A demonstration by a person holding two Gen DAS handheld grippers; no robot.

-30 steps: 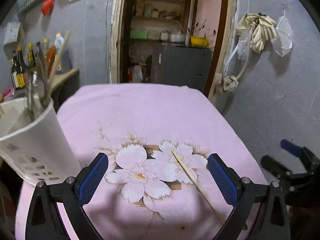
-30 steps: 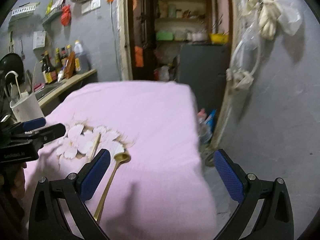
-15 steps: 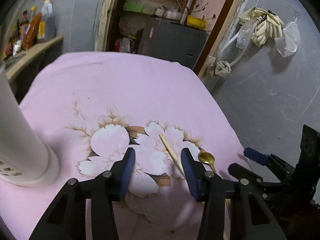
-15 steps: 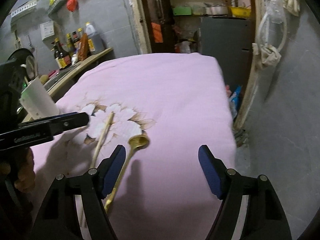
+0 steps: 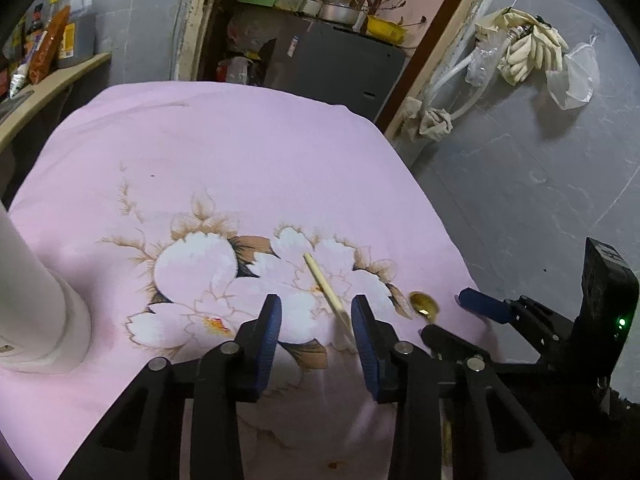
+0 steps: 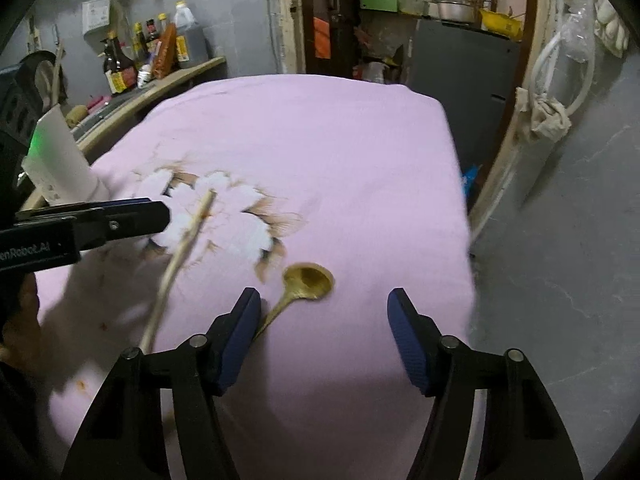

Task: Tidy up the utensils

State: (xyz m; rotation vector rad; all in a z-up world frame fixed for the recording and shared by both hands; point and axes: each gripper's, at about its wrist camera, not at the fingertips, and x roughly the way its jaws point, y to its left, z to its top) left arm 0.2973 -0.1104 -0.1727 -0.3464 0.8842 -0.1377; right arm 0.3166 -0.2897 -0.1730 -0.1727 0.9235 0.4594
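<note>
A pale wooden chopstick (image 5: 326, 292) lies on the flower print of the pink tablecloth (image 5: 240, 152). My left gripper (image 5: 315, 300) hangs low over it with its jaws closing. The stick's near end lies between them, close to the right pad (image 5: 362, 332), and is not clamped. A gold spoon (image 6: 308, 280) lies to the right of the stick. My right gripper (image 6: 324, 292) is over it, jaws closing. The bowl sits ahead between the tips and the handle runs under the left finger (image 6: 240, 328), ungripped. A white utensil holder (image 5: 36, 312) stands at the left.
The table's right edge (image 6: 466, 240) drops to a grey floor (image 6: 560, 260). A shelf with several bottles (image 6: 160, 52) runs along the left wall. Behind the table is a doorway with a grey cabinet (image 5: 340, 68). Gloves (image 5: 528, 52) hang on the right wall.
Both grippers have come down toward the cloth and tipped downward, and both jaws have narrowed from wide open. The left has closed in around the chopstick's near end, the right over the spoon.
</note>
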